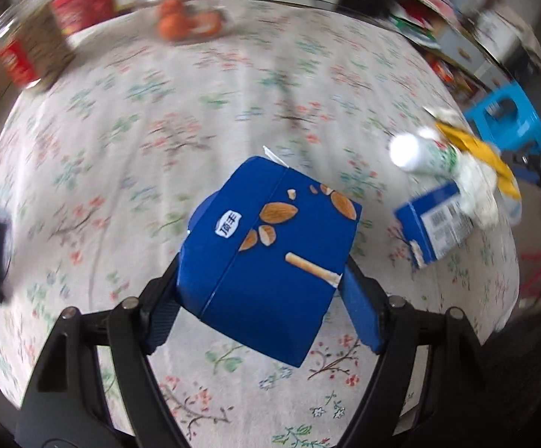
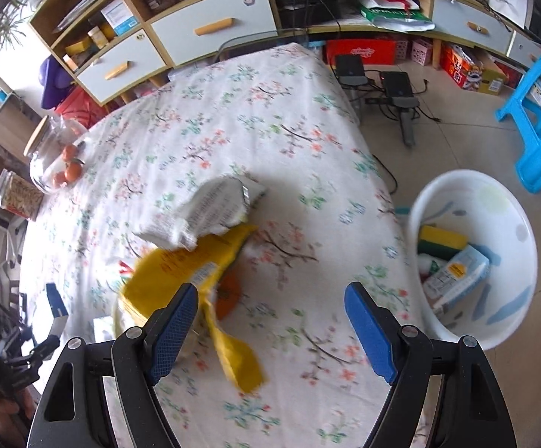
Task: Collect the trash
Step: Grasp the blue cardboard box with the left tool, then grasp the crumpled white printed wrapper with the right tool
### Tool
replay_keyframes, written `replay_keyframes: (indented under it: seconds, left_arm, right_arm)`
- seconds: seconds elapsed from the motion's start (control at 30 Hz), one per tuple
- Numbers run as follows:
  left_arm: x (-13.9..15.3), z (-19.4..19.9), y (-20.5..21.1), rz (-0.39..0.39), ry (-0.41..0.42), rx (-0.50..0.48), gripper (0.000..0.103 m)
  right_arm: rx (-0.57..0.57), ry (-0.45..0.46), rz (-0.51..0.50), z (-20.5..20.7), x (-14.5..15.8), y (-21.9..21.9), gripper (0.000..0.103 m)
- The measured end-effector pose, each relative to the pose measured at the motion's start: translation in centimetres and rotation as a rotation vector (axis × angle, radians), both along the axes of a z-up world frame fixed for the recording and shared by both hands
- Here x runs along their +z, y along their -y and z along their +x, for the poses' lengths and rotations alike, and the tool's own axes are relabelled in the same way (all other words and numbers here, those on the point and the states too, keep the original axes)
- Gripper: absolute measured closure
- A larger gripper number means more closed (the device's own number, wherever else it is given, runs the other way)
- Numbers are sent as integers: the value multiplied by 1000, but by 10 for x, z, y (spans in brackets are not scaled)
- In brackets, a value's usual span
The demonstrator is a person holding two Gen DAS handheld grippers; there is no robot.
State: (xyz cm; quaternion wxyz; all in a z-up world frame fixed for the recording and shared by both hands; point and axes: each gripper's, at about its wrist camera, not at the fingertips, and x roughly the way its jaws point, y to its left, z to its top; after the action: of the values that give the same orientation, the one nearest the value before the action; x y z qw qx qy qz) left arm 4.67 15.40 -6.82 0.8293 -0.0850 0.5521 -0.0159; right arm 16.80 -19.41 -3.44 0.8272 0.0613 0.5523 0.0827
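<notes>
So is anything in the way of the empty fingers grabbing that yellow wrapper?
Nothing visible blocks it. The right gripper is open, and the near end of the yellow wrapper lies right beside one of its fingers. A crumpled white paper lies on the wrapper's far end, away from the fingers.
</notes>
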Motion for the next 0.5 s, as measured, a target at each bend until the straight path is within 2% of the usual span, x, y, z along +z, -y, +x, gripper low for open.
replay_keyframes:
  seconds: [0.1, 0.33, 0.5]
  left_arm:
    - [7, -6, -4, -24, 21, 70, 25]
    - [14, 2, -17, -91, 61, 154, 25]
    - [12, 11, -10, -127, 46, 160, 25]
  right_arm:
    - [-4, 8, 19, 7, 2, -11, 21]
    - [10, 30, 24, 29, -3, -43, 21]
    - [-5, 6, 8, 47, -20, -53, 21]
